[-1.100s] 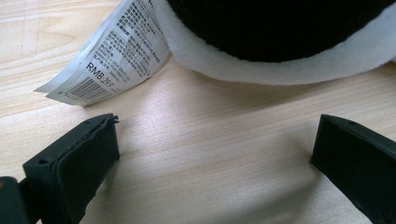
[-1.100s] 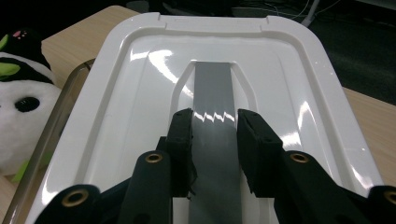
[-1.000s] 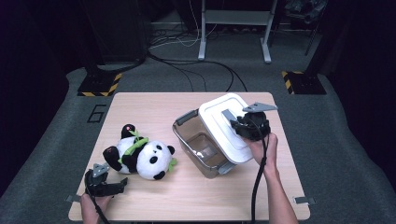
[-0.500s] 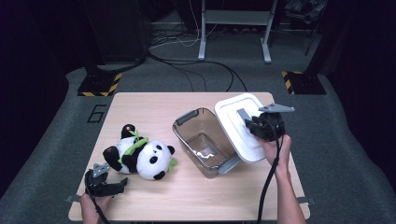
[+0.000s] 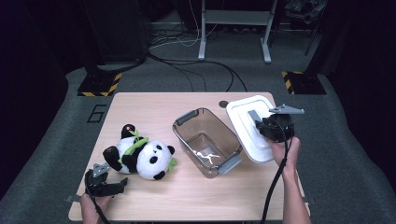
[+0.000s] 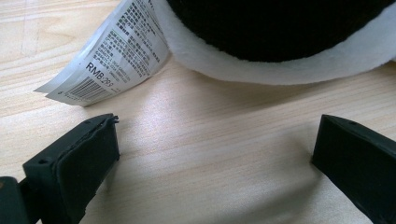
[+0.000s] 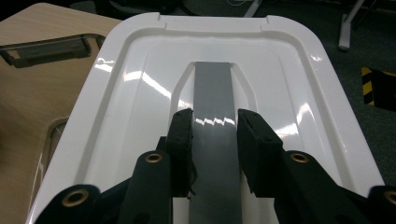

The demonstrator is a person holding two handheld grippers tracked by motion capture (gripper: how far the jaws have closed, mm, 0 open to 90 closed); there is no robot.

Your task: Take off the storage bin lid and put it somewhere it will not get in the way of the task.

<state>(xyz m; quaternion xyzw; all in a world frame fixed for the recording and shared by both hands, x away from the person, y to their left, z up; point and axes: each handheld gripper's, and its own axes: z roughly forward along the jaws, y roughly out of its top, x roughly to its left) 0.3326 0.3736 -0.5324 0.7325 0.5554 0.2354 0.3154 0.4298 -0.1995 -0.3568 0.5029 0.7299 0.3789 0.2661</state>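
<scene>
A white lid (image 5: 245, 128) with a grey handle strip (image 7: 212, 88) is held just right of a clear plastic bin (image 5: 205, 142), partly past the table's right edge. My right gripper (image 7: 215, 133) is shut on that grey handle, its jaws pressing both sides; in the high view this right gripper (image 5: 262, 127) sits over the lid's near half. A panda plush (image 5: 140, 154) lies on its side at the table's left. My left gripper (image 5: 116, 187) rests near the front left corner, open, its jaws wide apart on bare wood just short of the plush (image 6: 289, 42) and its paper tag (image 6: 116, 51).
The wooden table (image 5: 140, 107) stands on grey carpet. The bin's grey handle (image 7: 51, 46) shows left of the lid. Cables, a stand foot (image 5: 98, 84) with hazard tape and metal frame legs (image 5: 233, 28) lie beyond the far edge.
My right gripper has carried the lid to the right, off the top of the bin, which now stands uncovered. The left gripper and the plush have stayed put.
</scene>
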